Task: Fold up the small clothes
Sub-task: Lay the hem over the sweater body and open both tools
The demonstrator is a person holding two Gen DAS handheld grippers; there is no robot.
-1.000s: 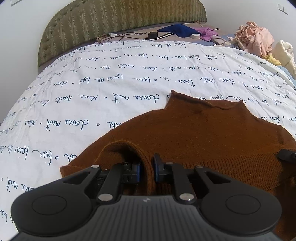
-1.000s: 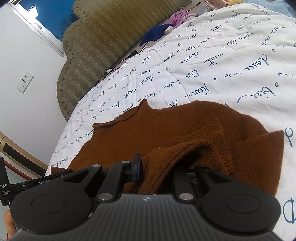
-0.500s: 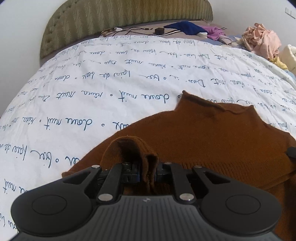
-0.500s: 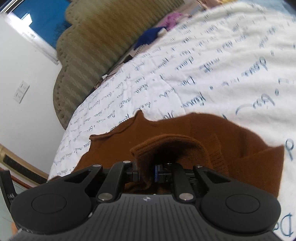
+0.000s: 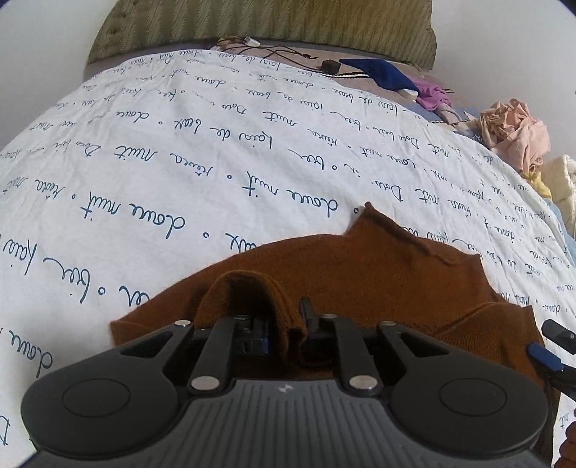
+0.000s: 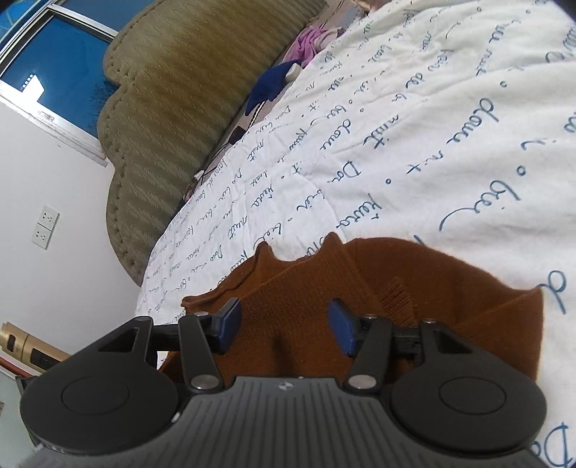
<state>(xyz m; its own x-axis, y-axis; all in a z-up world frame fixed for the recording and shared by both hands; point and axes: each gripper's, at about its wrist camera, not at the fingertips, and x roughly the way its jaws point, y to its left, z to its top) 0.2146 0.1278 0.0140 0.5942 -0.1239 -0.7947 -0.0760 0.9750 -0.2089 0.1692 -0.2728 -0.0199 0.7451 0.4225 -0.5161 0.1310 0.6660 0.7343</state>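
A brown knit sweater (image 5: 378,273) lies on the white bedspread (image 5: 180,162) printed with blue script, partly folded over itself. My left gripper (image 5: 286,329) is shut on a bunched fold of the sweater's near edge, which loops up over the fingers. In the right wrist view the same brown sweater (image 6: 414,280) lies flat under my right gripper (image 6: 284,324). Its jaws are opening, blue pads apart, with the knit below them and nothing pinched. The right gripper's fingertips (image 5: 545,356) show at the left wrist view's right edge.
An olive headboard (image 5: 252,25) stands at the far end with cables, a blue cloth (image 5: 378,73) and a purple cloth (image 5: 432,97) below it. A pile of pink and cream clothes (image 5: 514,133) sits at the far right. A window (image 6: 54,72) and wall sockets (image 6: 45,226) are to the left.
My right gripper has let go of the sweater fold it held, and that fold now lies flat. The left gripper stays shut on its fold and has shifted a little.
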